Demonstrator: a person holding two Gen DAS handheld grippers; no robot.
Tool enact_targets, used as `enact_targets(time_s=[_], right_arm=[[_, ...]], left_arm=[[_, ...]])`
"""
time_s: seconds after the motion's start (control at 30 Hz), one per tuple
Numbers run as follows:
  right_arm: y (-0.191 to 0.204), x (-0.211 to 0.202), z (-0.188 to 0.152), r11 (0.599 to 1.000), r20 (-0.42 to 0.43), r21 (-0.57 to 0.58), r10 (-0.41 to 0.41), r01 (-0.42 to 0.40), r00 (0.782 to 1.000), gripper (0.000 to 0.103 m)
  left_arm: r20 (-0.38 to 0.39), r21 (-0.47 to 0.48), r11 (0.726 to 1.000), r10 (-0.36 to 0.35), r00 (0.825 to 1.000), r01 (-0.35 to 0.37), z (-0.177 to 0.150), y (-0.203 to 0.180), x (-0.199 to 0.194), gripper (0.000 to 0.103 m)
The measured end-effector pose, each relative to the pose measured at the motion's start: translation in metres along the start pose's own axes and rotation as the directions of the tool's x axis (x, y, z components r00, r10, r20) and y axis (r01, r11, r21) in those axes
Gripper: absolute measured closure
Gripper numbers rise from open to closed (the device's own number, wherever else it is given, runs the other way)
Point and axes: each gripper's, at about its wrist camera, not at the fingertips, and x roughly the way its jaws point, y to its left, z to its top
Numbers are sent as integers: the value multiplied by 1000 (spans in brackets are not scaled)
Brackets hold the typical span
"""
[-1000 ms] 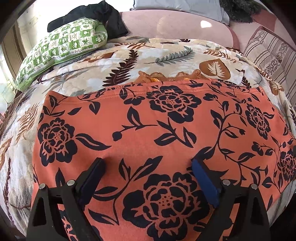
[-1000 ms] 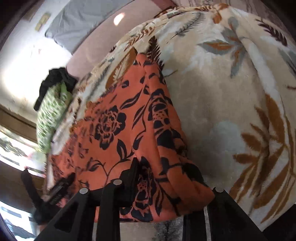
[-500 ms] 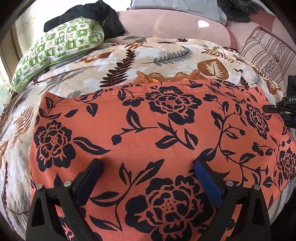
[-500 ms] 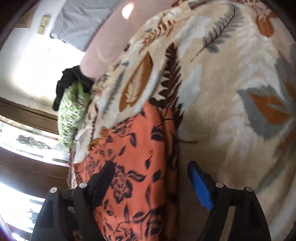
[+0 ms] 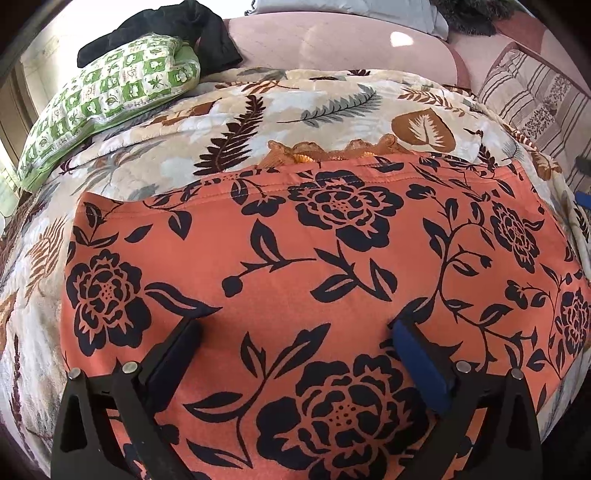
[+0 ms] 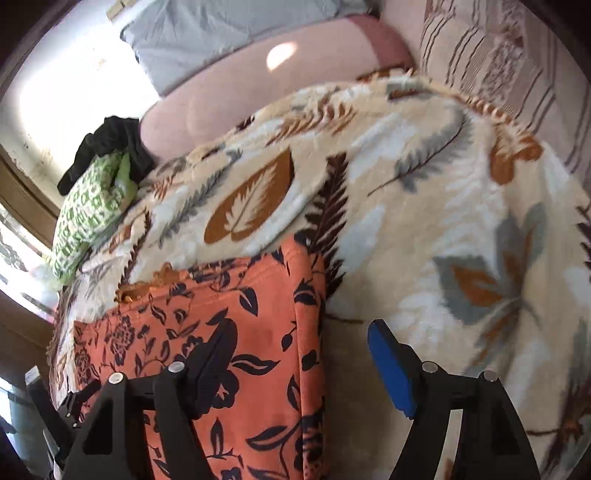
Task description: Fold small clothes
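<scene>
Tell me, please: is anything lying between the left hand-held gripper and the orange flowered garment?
Nothing visible does. The left hand-held gripper hangs open directly over the orange flowered garment, which lies flat on the leaf-print blanket with nothing on top of it.

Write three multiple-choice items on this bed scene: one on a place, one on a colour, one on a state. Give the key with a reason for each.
1. Where does the black garment lie?
A. on the green checked pillow
B. on the orange garment
C. under the blanket

2. What colour is the flower print on the orange garment?
A. white
B. dark navy to black
C. green

3. How does the orange garment lie on the leaf-print blanket?
A. bunched in a heap
B. hanging off the bed
C. spread flat with a straight side edge

Key:
1 A, the black cloth is draped over the pillow's far end.
2 B, the roses and leaves are dark on orange.
3 C, both views show it smooth, and the right wrist view shows a clean straight edge.
</scene>
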Motion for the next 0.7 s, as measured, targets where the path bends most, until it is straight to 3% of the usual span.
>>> enact_targets(time_s=[0.07, 0.1, 0.13, 0.17, 0.23, 0.27, 0.33, 0.47, 0.5, 0.57, 0.6, 0.67, 0.7], right_arm=[[7, -19, -4, 977, 12, 100, 186, -187, 982, 22], [17, -11, -10, 949, -15, 139, 287, -283, 958, 12], [20, 1, -20, 921, -60, 175, 362, -347, 930, 12], [21, 16, -31, 915, -98, 205, 374, -349, 922, 12], [3, 54, -50, 951, -166, 230, 247, -206, 955, 12], [-12, 66, -55, 940, -162, 278, 247, -196, 955, 21], [-19, 49, -54, 890, -91, 385, 299, -244, 950, 24], [25, 8, -54, 904, -15, 224, 376, -364, 926, 16], [29, 10, -59, 912, -28, 194, 374, -362, 927, 15], [16, 38, -74, 955, -106, 207, 237, -212, 966, 15], [-2, 52, -83, 949, -153, 268, 213, -167, 965, 18], [-1, 33, -80, 933, -86, 302, 231, -195, 969, 19], [7, 17, -77, 937, -67, 279, 235, -208, 970, 18]], left_arm=[[-3, -17, 1000, 0, 1000, 0, -3, 1, -4, 0], [0, -24, 1000, -8, 1000, 8, -6, 2, -8, 0], [15, -35, 999, -14, 1000, 14, -10, 4, -15, 0], [30, -55, 998, -14, 999, 16, -14, 7, -22, 0], [30, -102, 994, -28, 999, 31, -24, 16, -31, 0], [25, -119, 992, -34, 999, 37, -30, 20, -35, 0], [27, -137, 990, -18, 999, 22, -39, 30, -44, 0], [42, -174, 985, -11, 999, 18, -53, 47, -51, 0], [27, -177, 984, -12, 1000, 17, -55, 49, -46, 0], [7, -141, 990, -3, 1000, 4, -58, 48, -33, 0], [6, -107, 994, 19, 1000, -18, -59, 44, -33, 0], [39, -84, 996, 23, 999, -20, -57, 42, -51, 0], [94, -99, 995, 18, 995, -8, -56, 44, -65, 0]])
